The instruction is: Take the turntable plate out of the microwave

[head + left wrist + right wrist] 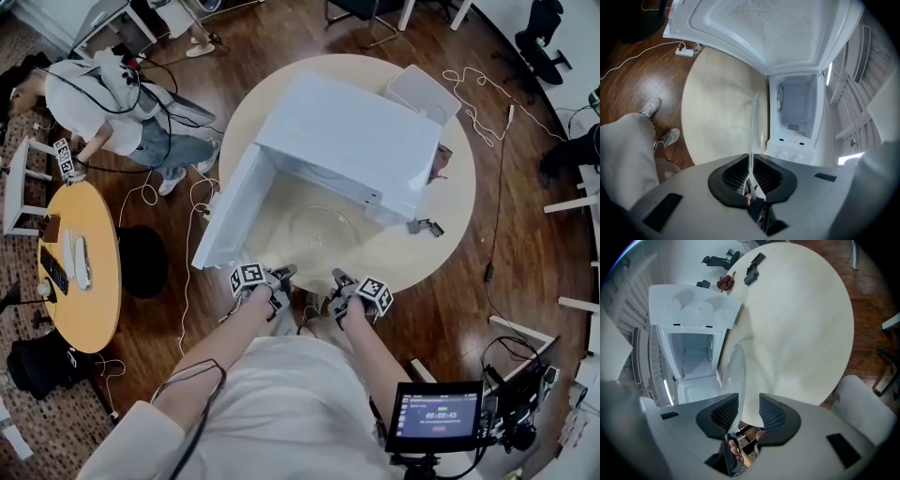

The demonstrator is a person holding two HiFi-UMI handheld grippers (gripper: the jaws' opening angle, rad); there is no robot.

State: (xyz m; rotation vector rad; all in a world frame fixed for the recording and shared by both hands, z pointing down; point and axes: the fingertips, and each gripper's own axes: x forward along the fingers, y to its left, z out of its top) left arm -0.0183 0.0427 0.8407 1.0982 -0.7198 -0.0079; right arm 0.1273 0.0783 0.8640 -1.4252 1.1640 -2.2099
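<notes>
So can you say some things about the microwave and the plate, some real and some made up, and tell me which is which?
1. The microwave has its door open. True.
2. The plate is inside the microwave. False: it is out in front, over the table.
3. The left gripper has its jaws shut on the plate's rim. True.
4. The right gripper squeezes the plate tight. False: its jaws stand apart.
5. The table is square. False: it is round.
</notes>
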